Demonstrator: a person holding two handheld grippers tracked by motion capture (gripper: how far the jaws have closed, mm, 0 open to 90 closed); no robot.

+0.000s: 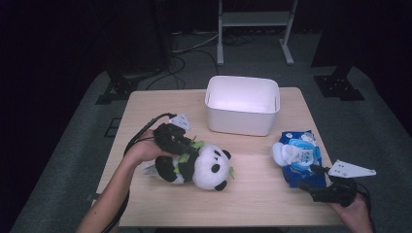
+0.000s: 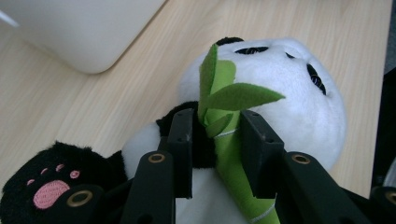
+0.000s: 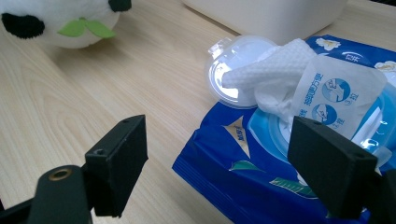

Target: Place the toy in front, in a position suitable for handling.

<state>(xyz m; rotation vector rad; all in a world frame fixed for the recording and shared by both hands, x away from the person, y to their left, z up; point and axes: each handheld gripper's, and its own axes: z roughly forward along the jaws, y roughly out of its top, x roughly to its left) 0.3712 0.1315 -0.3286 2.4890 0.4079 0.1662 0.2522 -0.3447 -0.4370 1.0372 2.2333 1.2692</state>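
A panda plush (image 1: 210, 168) lies on its back on the wooden table (image 1: 257, 199), left of middle, head pointing right. My left gripper (image 1: 188, 149) sits over its chest. In the left gripper view my left gripper (image 2: 219, 140) is shut on the green felt bamboo stalk (image 2: 224, 100) that the panda (image 2: 285, 88) holds, with black plush squeezed beside it. A blue pack of wet wipes (image 1: 300, 160) lies at the right with its lid flipped up and a white wipe (image 3: 273, 70) sticking out. My right gripper (image 3: 219, 154) stands wide open at the pack's (image 3: 243, 172) near end, holding nothing.
A white rectangular bin (image 1: 242, 104) stands at the back middle of the table, with nothing visible inside. The panda's head (image 3: 60, 18) shows far left in the right gripper view. Bare wood lies between panda and wipes. Dark floor and stand legs surround the table.
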